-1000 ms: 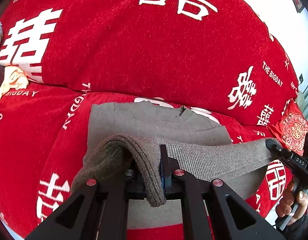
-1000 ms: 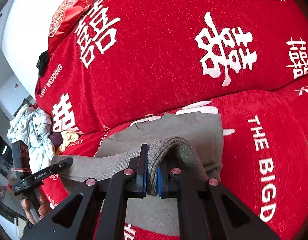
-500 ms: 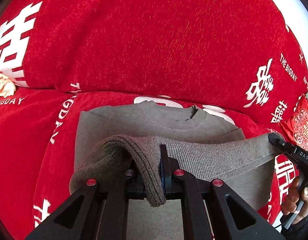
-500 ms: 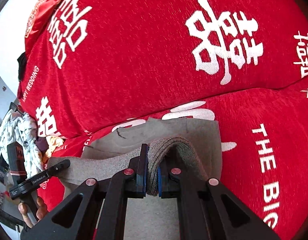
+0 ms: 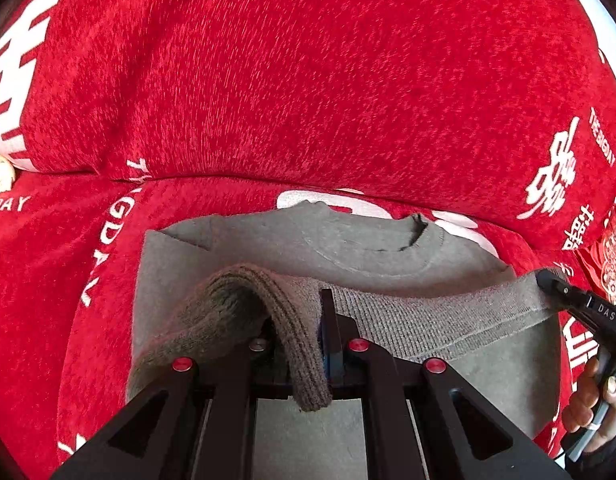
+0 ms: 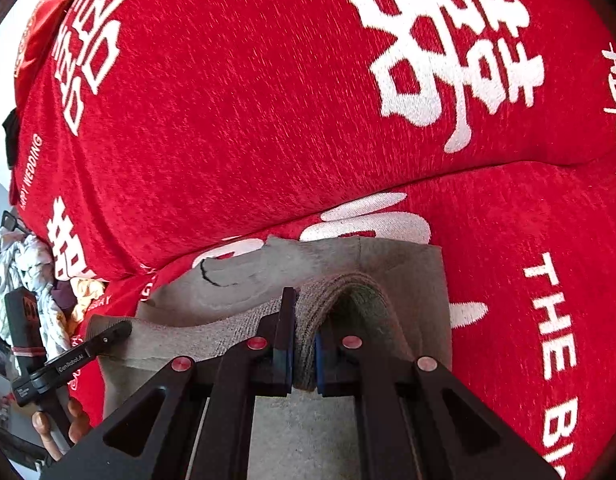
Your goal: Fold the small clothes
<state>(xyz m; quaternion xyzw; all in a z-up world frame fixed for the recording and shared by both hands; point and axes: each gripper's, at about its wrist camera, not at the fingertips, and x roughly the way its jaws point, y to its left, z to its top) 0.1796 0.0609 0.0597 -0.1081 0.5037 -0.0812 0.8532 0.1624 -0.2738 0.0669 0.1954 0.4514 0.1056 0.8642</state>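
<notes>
A small grey knit sweater [image 5: 368,248] lies on the red sofa seat, its collar toward the backrest. Its ribbed hem [image 5: 428,316] is lifted and stretched between both grippers above the sweater's body. My left gripper [image 5: 308,344] is shut on the hem's left corner, which drapes over its fingers. My right gripper [image 6: 304,344] is shut on the hem's right corner [image 6: 348,292]. Each gripper shows in the other's view: the right one [image 5: 580,312] at the far right edge, the left one [image 6: 88,352] at the lower left.
The sofa is covered in red fabric [image 5: 308,80] with white characters, its backrest [image 6: 268,100] rising just behind the sweater. A pile of other clothes [image 6: 24,272] lies at the sofa's left end. A red cushion [image 5: 612,256] is at the right.
Both grippers have carried the lifted hem forward toward the collar and backrest. The sweater and backrest now loom larger in both views. Both stay shut on the hem.
</notes>
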